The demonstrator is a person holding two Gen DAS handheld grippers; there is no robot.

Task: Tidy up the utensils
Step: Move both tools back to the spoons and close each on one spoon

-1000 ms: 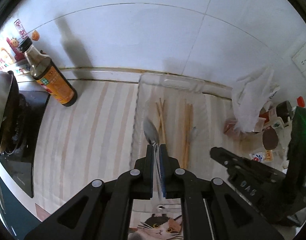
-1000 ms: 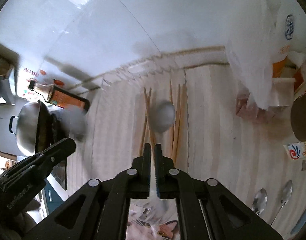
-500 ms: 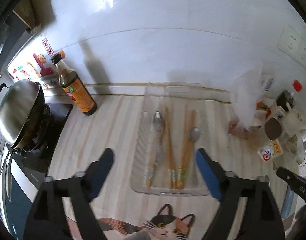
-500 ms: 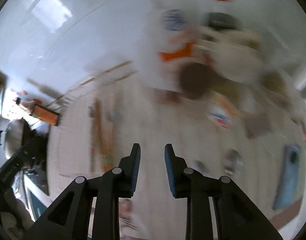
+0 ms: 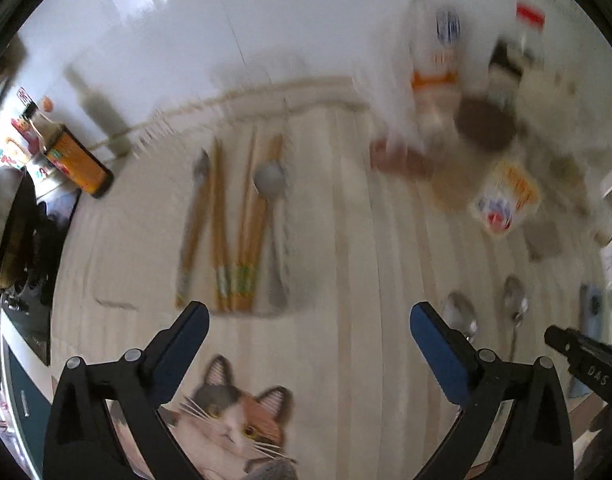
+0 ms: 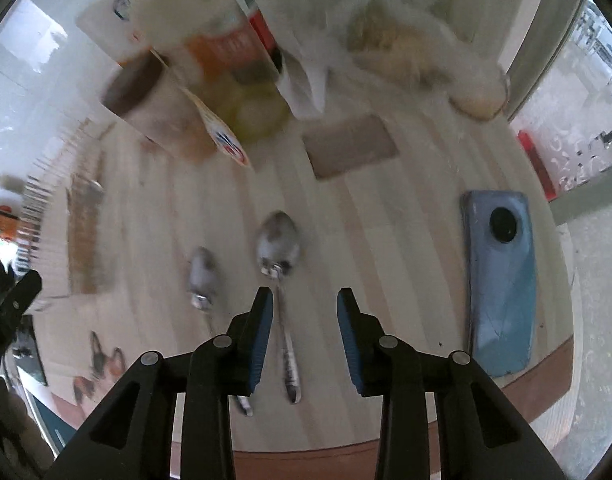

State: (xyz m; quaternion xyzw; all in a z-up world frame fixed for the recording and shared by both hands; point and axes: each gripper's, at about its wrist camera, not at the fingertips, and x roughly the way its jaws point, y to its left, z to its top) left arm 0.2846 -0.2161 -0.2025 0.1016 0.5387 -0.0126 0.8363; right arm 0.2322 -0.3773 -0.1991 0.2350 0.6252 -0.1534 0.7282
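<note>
The right claw [image 6: 305, 303] is released, its blue-padded jaws apart above the handle of a spoon [image 6: 281, 254] lying on the striped surface [image 6: 386, 240]; a second spoon [image 6: 202, 276] lies just beside it at nine o'clock, and a blue phone [image 6: 500, 280] rests at three o'clock. The left claw [image 5: 305, 318] is spread wide and empty. Beyond it, at twelve o'clock, chopsticks [image 5: 242, 220] and two more spoons [image 5: 269, 178] lie side by side in a clear tray [image 5: 302, 308]. A sauce bottle [image 5: 76, 160] stands at ten o'clock.
</note>
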